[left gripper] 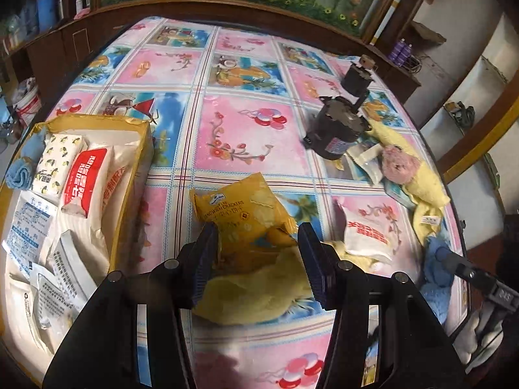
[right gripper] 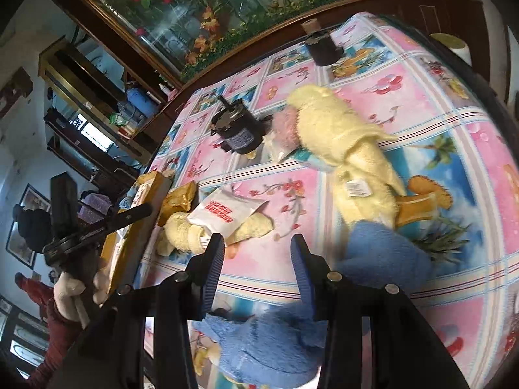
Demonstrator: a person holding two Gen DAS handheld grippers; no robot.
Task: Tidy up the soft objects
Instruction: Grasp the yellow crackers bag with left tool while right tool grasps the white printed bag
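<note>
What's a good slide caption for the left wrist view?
Left gripper open above yellow cracker packet and yellow cloth, beside box of packets.

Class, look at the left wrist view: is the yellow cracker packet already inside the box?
No, the yellow cracker packet lies on the tablecloth, beside the box.

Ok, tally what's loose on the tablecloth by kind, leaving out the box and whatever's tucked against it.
Yellow towels: 2, small yellow towel, long yellow towel
Blue towel heap: 1
Pink plush: 1
Packets: 3, yellow cracker packet, red-print white packet, small white sachet
Black motors: 2, near motor, far motor
Total: 9
</note>
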